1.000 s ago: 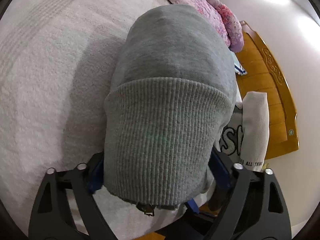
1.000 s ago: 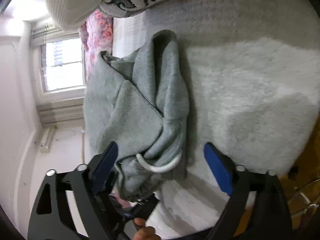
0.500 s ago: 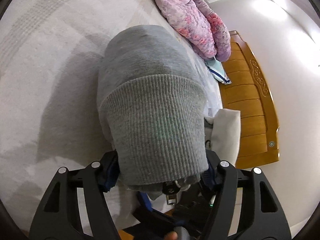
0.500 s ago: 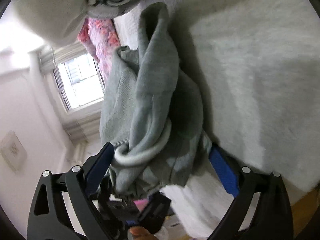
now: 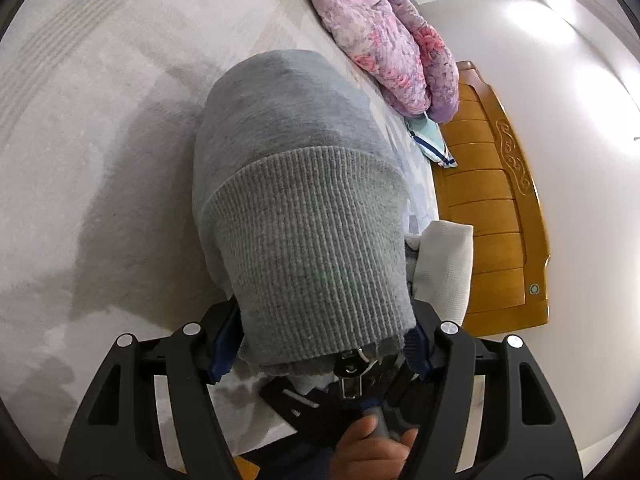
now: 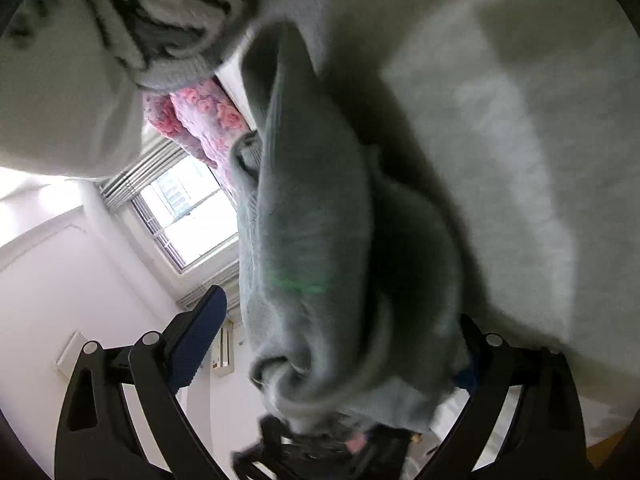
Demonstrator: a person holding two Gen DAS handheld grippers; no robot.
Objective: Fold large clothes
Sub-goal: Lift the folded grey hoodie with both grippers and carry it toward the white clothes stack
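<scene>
Both tools grip one grey sweatshirt (image 5: 308,240) (no containers).

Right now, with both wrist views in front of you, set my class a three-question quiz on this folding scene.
1. True or false: the grey garment has a ribbed hem.
2. Which lies on the bed? A pink floral quilt; B black bag; C red cushion.
3. In the right wrist view, does the right gripper touch the cloth with its visible blue pad?
Key: 1 true; 2 A; 3 no, a gap shows.
</scene>
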